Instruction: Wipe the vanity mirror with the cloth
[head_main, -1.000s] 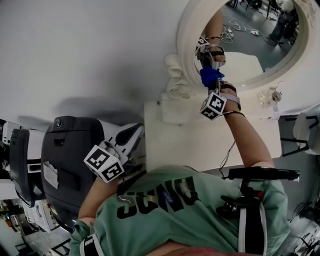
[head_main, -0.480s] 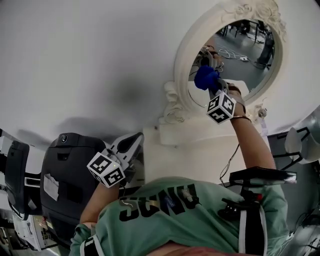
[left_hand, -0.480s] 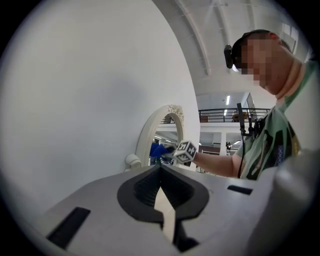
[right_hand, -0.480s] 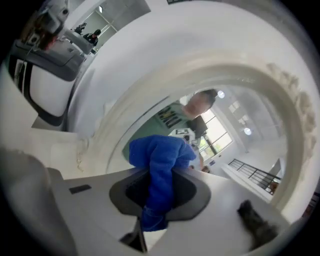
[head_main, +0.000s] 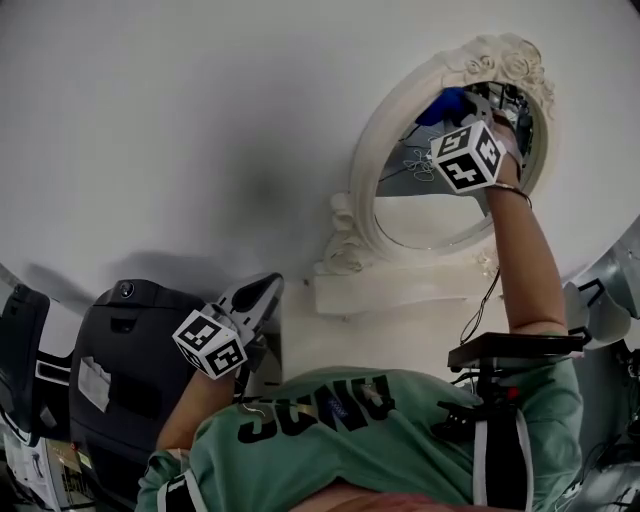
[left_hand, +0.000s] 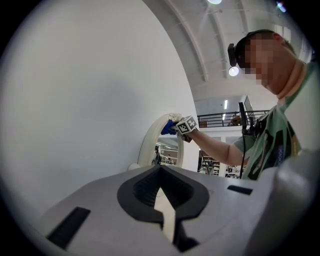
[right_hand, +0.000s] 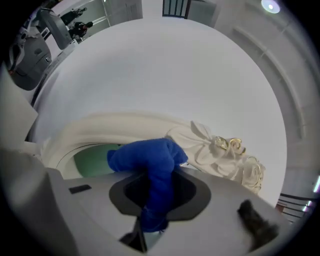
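The oval vanity mirror (head_main: 430, 215) hangs on the wall in a white ornate frame (head_main: 375, 150) with roses on top. My right gripper (head_main: 462, 118) is raised to the mirror's upper part, shut on a blue cloth (head_main: 443, 104) that presses against the glass just under the top rim. In the right gripper view the cloth (right_hand: 150, 160) bulges out of the jaws beside the carved roses (right_hand: 225, 150). My left gripper (head_main: 268, 288) hangs low by my chest, shut and holding nothing. Its own view shows the mirror frame (left_hand: 150, 142) and cloth (left_hand: 167, 127) far off.
A white vanity top (head_main: 400, 290) stands under the mirror against the white wall. A dark grey chair (head_main: 120, 350) sits at the left next to my left gripper. A black stand (head_main: 515, 350) is by my right elbow.
My right gripper has carried the blue cloth up the glass, from the mirror's lower left to just under its top rim. The left gripper has hardly moved.
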